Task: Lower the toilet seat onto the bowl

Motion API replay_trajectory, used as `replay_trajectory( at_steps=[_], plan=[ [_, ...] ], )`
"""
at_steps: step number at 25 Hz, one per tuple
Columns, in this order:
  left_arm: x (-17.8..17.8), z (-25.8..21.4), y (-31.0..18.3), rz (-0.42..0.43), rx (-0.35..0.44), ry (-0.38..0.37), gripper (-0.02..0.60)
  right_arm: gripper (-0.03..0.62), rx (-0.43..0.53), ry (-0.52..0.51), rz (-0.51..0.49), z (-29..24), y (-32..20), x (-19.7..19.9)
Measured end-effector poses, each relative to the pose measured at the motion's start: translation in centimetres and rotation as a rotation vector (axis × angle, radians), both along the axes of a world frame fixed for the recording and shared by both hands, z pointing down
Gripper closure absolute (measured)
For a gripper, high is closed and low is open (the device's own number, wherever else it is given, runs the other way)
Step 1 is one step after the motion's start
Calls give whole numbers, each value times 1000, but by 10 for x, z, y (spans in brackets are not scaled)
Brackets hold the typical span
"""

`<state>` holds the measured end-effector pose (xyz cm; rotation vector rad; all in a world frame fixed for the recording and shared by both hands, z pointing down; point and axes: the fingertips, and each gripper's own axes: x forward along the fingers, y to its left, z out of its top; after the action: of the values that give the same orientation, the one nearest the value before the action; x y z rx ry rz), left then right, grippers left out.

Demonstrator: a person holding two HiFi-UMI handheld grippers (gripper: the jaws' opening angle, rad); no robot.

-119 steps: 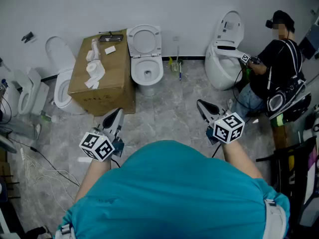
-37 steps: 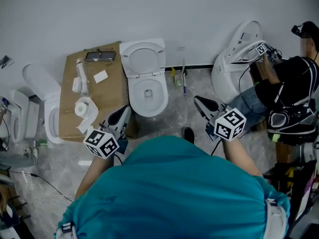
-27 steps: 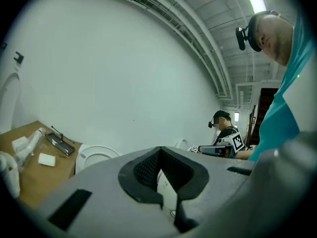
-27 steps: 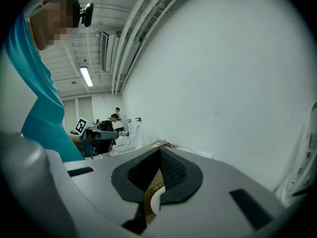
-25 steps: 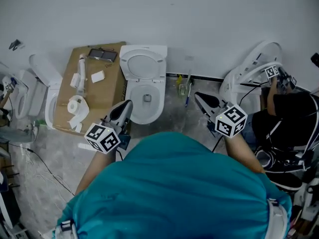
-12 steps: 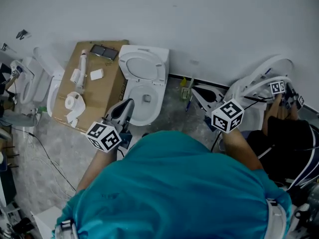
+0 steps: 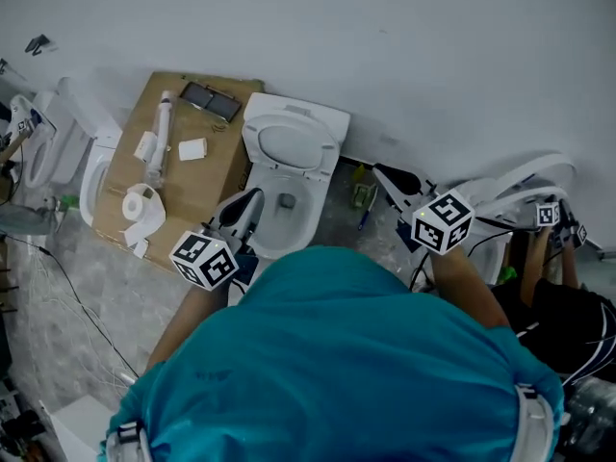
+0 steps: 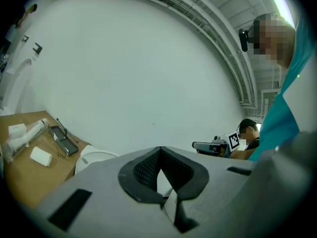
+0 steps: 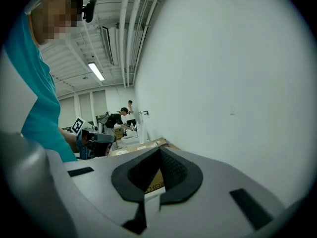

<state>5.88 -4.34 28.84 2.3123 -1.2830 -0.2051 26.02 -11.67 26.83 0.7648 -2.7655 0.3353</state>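
The white toilet stands against the wall in the head view, its seat (image 7: 294,144) raised above the open bowl (image 7: 289,221). My left gripper (image 7: 247,201) is shut and holds nothing; its tip lies over the bowl's left rim, below the seat. In the left gripper view the jaws (image 8: 160,151) are pressed together, and the seat's white top (image 8: 94,157) shows to their left. My right gripper (image 7: 388,175) is shut with nothing in it, to the right of the toilet and pointing at the wall. In its own view the right gripper (image 9: 159,150) shows closed pads.
A cardboard box (image 7: 123,166) with a paper roll (image 7: 138,212), small items and a phone stands left of the toilet. Another toilet (image 7: 53,152) stands further left. At the right, another person's sleeve (image 7: 566,318) and gripper (image 7: 549,216) are at a third toilet (image 7: 515,189). Cables (image 7: 67,287) lie on the floor.
The toilet has come nearer and lower in the head view. Both grippers have moved toward the wall; the left tip now overlaps the bowl's rim. Both stay shut.
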Motion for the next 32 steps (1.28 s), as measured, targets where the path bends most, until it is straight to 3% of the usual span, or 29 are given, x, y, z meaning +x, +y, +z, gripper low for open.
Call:
replay_trajectory(
  at_steps=[8, 16, 23, 27, 32],
  plan=[
    [-66, 17, -45, -26, -9, -11, 580, 605, -7, 19, -68, 3, -63, -83],
    [-104, 47, -62, -149, -82, -50, 580, 605, -42, 45, -266, 31, -116, -158],
    [-104, 66, -97, -341, -177, -67, 580, 605, -44, 57, -560, 55, -173, -214],
    [-94, 72, -132, -459, -202, -8, 580, 605, -33, 63, -755, 69, -196, -239],
    [-75, 87, -171, -507, -268, 40, 580, 605, -40, 55, -890, 83, -210, -254]
  ],
)
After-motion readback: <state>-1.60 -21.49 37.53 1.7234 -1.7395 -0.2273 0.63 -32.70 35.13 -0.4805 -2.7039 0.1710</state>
